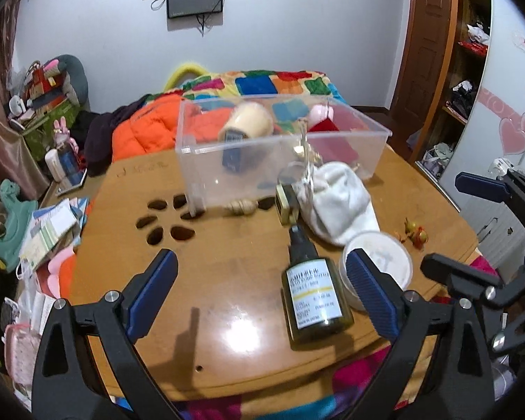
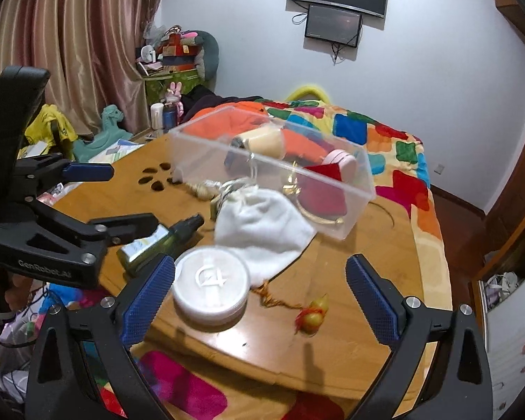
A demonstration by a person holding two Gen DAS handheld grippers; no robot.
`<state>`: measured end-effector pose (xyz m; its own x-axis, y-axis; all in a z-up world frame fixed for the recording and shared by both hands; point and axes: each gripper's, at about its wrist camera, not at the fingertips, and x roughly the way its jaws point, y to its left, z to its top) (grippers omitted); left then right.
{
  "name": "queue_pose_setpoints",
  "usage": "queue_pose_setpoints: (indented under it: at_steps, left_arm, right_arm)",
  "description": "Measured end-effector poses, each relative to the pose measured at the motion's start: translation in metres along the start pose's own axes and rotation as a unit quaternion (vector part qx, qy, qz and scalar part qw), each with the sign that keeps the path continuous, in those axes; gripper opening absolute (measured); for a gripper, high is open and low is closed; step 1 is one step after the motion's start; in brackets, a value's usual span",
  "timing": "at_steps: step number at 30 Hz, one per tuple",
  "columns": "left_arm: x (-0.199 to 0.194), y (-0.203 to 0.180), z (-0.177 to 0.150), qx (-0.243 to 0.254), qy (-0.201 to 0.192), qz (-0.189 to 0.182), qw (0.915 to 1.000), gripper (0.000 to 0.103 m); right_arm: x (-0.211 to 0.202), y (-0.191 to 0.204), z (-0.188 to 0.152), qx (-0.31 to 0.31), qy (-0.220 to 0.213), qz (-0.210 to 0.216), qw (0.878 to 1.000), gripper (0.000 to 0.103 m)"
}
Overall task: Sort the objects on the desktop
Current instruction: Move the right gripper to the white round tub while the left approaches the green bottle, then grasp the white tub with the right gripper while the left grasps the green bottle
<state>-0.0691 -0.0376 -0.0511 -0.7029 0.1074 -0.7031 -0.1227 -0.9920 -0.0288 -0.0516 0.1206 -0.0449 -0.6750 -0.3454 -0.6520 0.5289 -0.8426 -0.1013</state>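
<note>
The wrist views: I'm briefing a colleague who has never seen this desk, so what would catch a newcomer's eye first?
Probably the clear plastic bin at the far side of the wooden table, already holding a cream jar and red and pink items. In front of it lie a white cloth pouch, a dark green spray bottle on its side and a round white lid. Both hand-held grippers, left and right, are open.

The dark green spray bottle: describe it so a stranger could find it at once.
Start at the wooden table with the clear plastic bin on it. In front of the bin lies a white cloth pouch; beside it, next to the round white lidded tub, the dark green spray bottle lies on its side, the only glass item with a white printed label.
</note>
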Motion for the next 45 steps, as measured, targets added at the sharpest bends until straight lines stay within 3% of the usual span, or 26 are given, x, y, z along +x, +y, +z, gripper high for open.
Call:
queue_pose_setpoints:
  at_steps: [8,13,18,35,45]
  left_arm:
    - [0.012,-0.004,-0.017,-0.022,0.013,-0.001,0.9997,0.098]
    - [0.014,-0.002,-0.025,-0.026,0.015,0.004,0.9995,0.098]
    - [0.017,0.001,-0.026,-0.028,0.012,0.012,0.9995,0.098]
    - [0.042,0.008,-0.006,-0.016,0.026,-0.011,0.9995,0.095]
    - [0.064,0.018,0.012,-0.043,0.053,-0.026,0.9973,0.095]
  right_arm:
    - [0.006,0.0,-0.023,0.031,0.002,0.043,0.999,0.095]
    - [0.009,0.001,-0.025,0.041,0.003,0.069,0.997,0.084]
    - [0.02,0.013,-0.028,0.021,0.02,0.082,0.996,0.066]
    - [0.057,0.023,-0.03,0.012,0.059,0.072,0.996,0.065]
    - [0.058,0.024,-0.03,0.012,0.044,0.083,0.995,0.063]
